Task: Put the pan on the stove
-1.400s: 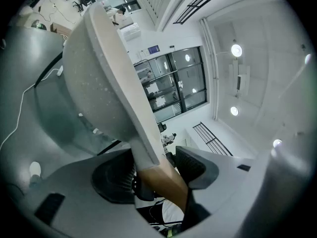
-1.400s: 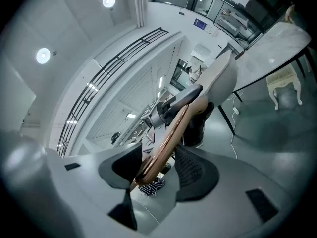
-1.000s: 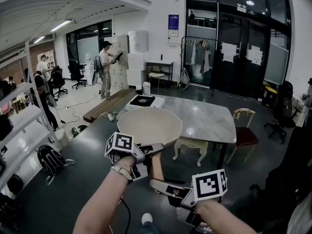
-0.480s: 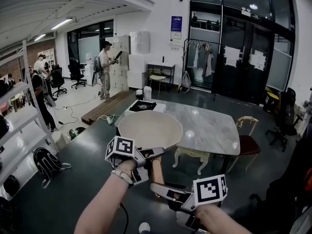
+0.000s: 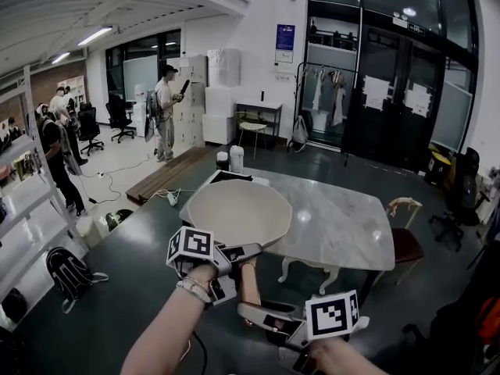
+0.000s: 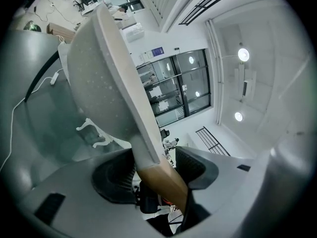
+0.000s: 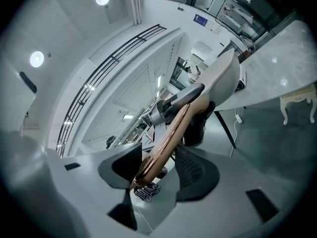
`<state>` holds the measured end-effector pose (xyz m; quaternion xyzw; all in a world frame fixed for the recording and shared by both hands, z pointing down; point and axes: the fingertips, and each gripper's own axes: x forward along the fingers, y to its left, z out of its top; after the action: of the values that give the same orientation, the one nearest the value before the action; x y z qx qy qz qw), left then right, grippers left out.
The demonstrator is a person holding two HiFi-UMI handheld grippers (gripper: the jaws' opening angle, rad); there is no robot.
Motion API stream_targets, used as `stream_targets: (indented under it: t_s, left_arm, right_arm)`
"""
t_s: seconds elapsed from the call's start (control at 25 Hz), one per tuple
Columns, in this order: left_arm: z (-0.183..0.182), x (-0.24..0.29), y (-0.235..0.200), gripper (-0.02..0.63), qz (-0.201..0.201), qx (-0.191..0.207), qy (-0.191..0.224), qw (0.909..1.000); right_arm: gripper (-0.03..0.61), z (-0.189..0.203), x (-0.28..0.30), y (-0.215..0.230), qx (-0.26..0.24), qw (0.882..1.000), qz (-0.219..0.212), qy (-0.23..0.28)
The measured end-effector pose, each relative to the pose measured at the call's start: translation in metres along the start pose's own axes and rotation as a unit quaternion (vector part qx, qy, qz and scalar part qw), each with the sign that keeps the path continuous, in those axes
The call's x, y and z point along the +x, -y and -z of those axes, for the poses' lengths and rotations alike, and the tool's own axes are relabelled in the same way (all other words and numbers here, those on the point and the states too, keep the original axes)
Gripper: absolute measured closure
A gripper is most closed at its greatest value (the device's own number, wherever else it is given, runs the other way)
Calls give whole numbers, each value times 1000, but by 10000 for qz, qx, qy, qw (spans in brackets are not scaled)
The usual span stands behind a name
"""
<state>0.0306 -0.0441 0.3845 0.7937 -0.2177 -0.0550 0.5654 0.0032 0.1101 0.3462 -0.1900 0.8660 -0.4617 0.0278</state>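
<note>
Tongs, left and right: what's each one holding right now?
Left tongs: closed on the pan handle, beside the pan body.
Right tongs: closed on the pan handle's end.

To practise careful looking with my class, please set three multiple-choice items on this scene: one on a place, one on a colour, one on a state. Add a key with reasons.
1. Where does the stove stand?
A. on the floor
B. at the far end of the marble table
C. on a shelf

2. What colour is the handle of the pan?
A. black
B. wood-brown
C. red

3. How is the pan placed?
A. resting on the stove
B. lying on the floor
C. held in the air by its handle

Key:
1 B, the stove shows just beyond the pan's rim, on the tabletop's far edge.
2 B, the handle looks brown in both gripper views.
3 C, the jaws of the left gripper and the right gripper both press on the handle.
</note>
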Motion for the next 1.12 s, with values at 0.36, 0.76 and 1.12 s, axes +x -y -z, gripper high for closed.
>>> stream_targets:
  t_s: [0.36, 0.76, 1.12]
  left_arm:
    - [-65, 13, -26, 360, -11, -53, -80, 10000]
    - [-103, 24, -46, 360, 17, -198, -89, 9998]
    - [-152, 40, -71, 360, -99, -299, 169, 9994]
  right_arm:
    - [355, -53, 43, 26, 32, 9999, -135, 84]
    - [355, -83, 67, 49, 87, 9999, -65, 68]
    - [354, -123, 86, 84, -26, 9997, -104, -214]
